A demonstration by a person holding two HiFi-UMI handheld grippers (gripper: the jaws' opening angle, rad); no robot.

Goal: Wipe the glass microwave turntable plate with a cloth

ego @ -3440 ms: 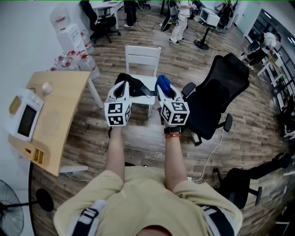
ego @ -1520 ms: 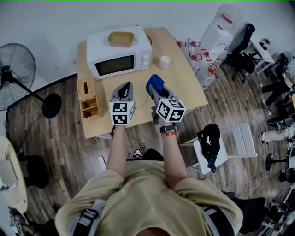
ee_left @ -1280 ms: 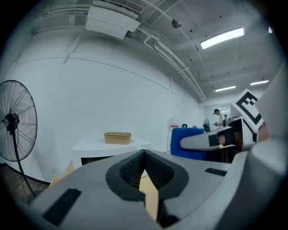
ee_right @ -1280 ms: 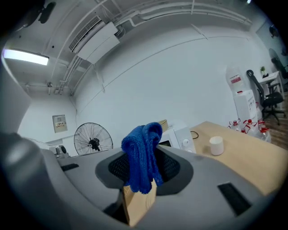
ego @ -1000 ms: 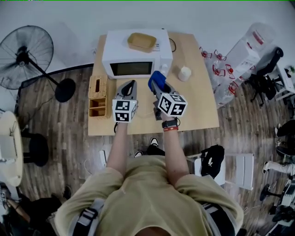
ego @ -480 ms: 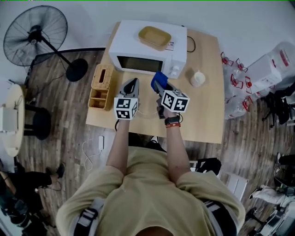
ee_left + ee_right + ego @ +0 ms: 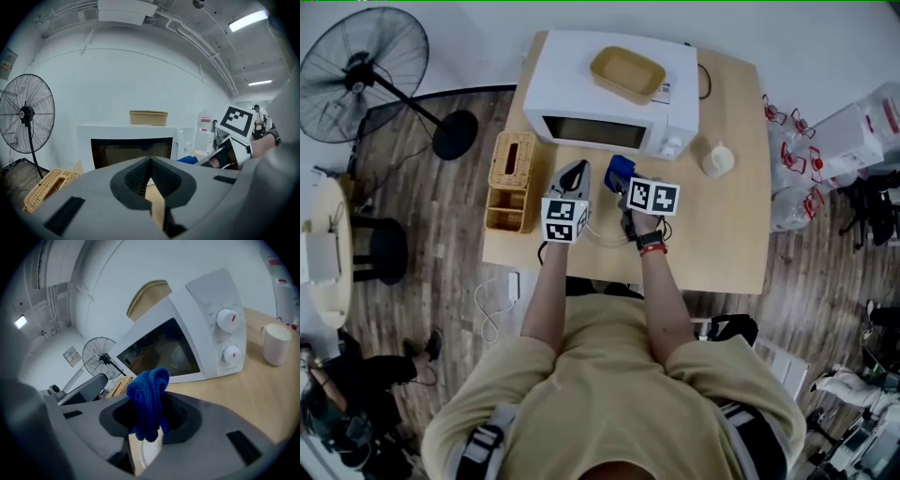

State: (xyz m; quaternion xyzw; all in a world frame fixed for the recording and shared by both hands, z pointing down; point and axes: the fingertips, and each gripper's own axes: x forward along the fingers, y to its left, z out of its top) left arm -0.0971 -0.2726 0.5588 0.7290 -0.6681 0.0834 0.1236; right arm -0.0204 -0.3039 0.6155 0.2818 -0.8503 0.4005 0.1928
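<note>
Since half a second ago, drawn in closer over the table [image 7: 724,246]: finds the left gripper [image 7: 574,172] and the right gripper [image 7: 624,184] carried forward, now just short of the microwave [image 7: 609,94] front.

Finds open tabletop to the right of the grippers, bare wood out to the right edge, broken only by a white mug [image 7: 717,159] near the microwave's control side. Finds less room on the left: a wicker organiser [image 7: 510,180] along the table's left edge, near the left gripper. Notes the microwave door shut and a tan tray [image 7: 627,75] on top. Notes a standing fan [image 7: 358,64] on the floor, well apart from the table's left corner.

Locates the glass turntable plate [image 7: 148,450] flat on the table in front of the microwave, beneath the grippers, faint from the head view and showing as a pale rim through the right gripper's gap.

Finds both forearms extended straight ahead, roughly parallel. Finds the left gripper's jaws pressed together and empty, tips toward the microwave door. Finds the right gripper clamped on a blue cloth [image 7: 149,397], bunched above the jaws with a short tail below, over the plate; cannot tell whether touching.
</note>
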